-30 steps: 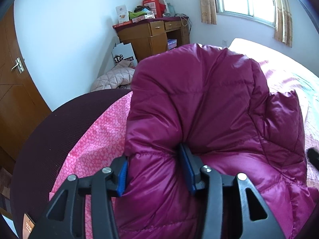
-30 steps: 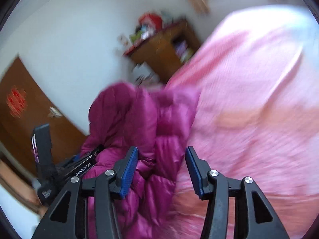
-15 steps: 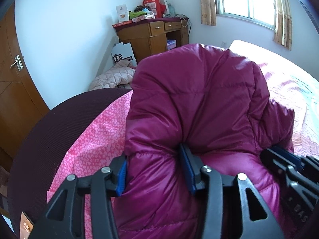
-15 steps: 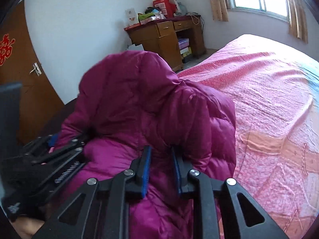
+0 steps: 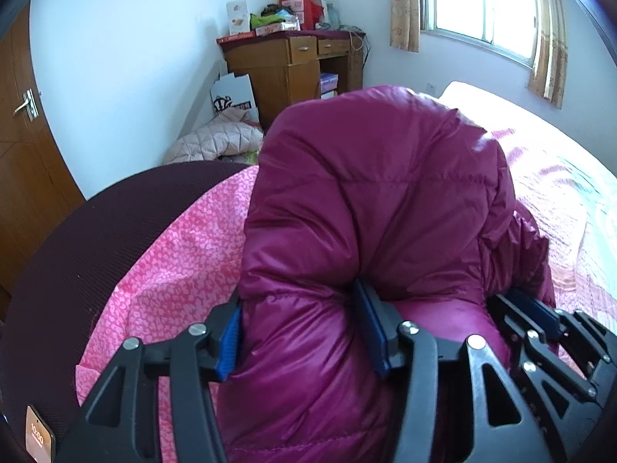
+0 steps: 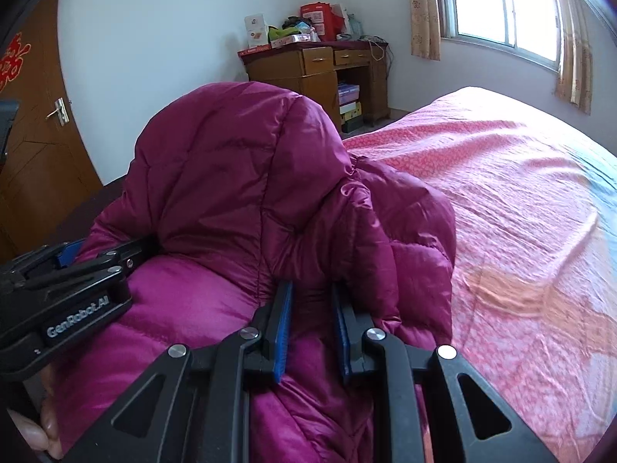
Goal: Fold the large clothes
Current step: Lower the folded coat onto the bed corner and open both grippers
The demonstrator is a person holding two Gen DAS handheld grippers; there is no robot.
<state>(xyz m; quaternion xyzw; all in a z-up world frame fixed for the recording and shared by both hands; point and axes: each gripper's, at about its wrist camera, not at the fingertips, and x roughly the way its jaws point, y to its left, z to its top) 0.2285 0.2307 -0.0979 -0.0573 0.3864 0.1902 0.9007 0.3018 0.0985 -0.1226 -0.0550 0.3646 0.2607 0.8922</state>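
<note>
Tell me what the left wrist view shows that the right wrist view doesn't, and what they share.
Only the left wrist view shows the pale quilted garment heaped on the floor by the desk, a white box beside it, and a phone at the bottom left corner. Only the right wrist view shows the red decoration on the door and the wide open stretch of pink bedspread. Both show the magenta puffer jacket bunched up, the left gripper and right gripper each shut on it, the wooden desk and the window.
</note>
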